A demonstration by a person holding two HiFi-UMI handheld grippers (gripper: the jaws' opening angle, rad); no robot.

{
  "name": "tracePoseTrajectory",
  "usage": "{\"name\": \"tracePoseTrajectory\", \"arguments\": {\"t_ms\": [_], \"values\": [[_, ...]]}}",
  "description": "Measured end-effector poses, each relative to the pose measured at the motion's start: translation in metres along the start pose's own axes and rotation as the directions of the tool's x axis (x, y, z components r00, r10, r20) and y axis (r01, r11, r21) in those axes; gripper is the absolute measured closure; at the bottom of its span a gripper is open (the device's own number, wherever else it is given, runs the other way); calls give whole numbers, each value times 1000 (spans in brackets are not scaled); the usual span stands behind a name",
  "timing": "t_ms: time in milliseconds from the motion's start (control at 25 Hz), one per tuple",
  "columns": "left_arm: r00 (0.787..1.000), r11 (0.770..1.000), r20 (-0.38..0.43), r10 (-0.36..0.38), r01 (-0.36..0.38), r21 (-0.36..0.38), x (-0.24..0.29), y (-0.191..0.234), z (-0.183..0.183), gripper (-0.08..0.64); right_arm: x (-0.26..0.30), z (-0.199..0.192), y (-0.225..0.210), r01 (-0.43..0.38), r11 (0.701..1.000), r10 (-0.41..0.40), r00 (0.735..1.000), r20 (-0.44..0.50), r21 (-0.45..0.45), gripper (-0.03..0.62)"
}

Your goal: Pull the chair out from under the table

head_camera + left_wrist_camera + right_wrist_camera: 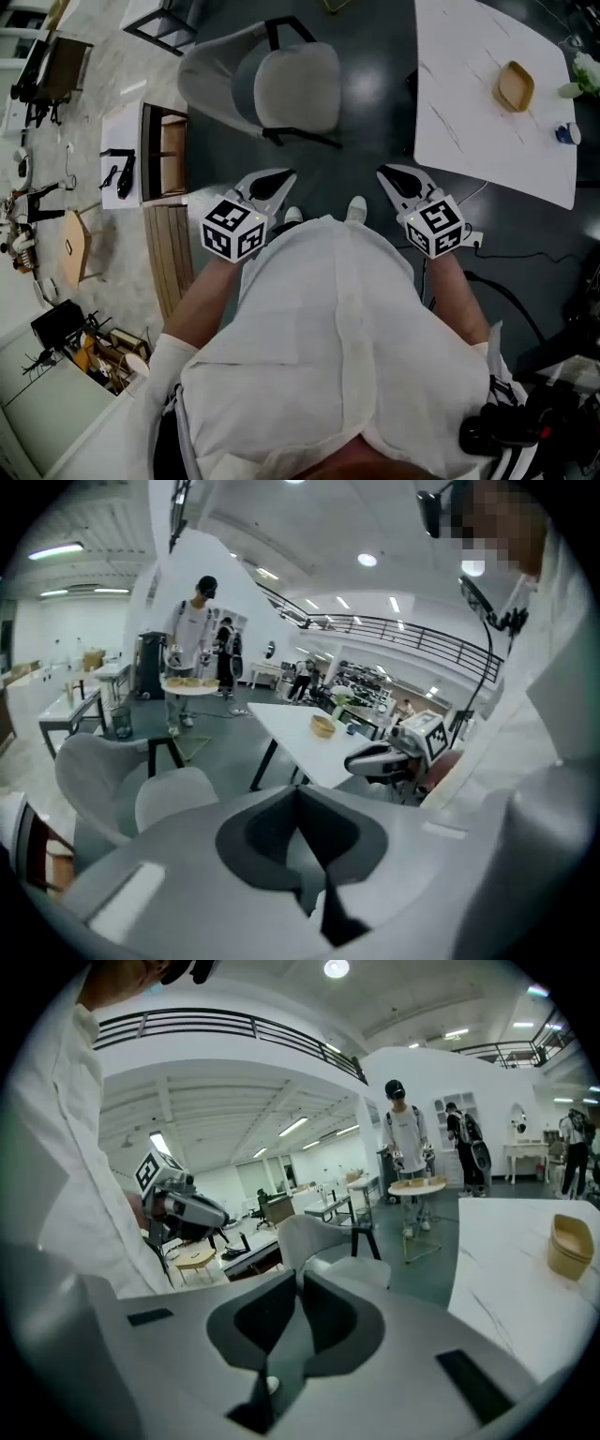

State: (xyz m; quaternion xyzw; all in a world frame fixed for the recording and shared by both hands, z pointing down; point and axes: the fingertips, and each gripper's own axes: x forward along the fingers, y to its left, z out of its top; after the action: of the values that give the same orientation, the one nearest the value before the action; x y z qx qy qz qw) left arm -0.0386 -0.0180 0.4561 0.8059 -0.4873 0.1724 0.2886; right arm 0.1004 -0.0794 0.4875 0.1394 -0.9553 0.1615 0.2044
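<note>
The grey chair (291, 84) stands on the dark floor to the left of the white marble table (469, 103), apart from it and a step ahead of me. It also shows in the left gripper view as the chair (141, 789) and in the right gripper view as the chair (323, 1237). My left gripper (281, 176) is held in front of my body, its jaws shut and empty (298, 789). My right gripper (389, 173) hangs beside it, a narrow slit between its jaws (300, 1279) and nothing in them. Neither touches the chair.
A wooden bowl (515, 84) and a small blue thing (567, 133) sit on the table. A slatted wooden bench (169, 244) lies at my left, cables (506, 281) at my right. People (197, 630) stand by a round table (192, 686) further off.
</note>
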Motion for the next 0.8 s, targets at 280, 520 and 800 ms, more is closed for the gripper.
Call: {"name": "tracePoseTrajectory", "arguments": {"t_ms": [280, 520, 800], "values": [[995, 990, 50, -84, 77, 118, -17, -35, 10, 553, 6, -9, 35, 2, 1000, -2, 1000, -8, -8, 565], [983, 993, 142, -117, 119, -9, -74, -22, -8, 554, 18, -7, 91, 30, 999, -30, 1000, -5, -32, 566], [976, 988, 151, -155, 153, 25, -134, -24, -46, 554, 23, -14, 151, 92, 996, -92, 996, 0, -20, 568]]}}
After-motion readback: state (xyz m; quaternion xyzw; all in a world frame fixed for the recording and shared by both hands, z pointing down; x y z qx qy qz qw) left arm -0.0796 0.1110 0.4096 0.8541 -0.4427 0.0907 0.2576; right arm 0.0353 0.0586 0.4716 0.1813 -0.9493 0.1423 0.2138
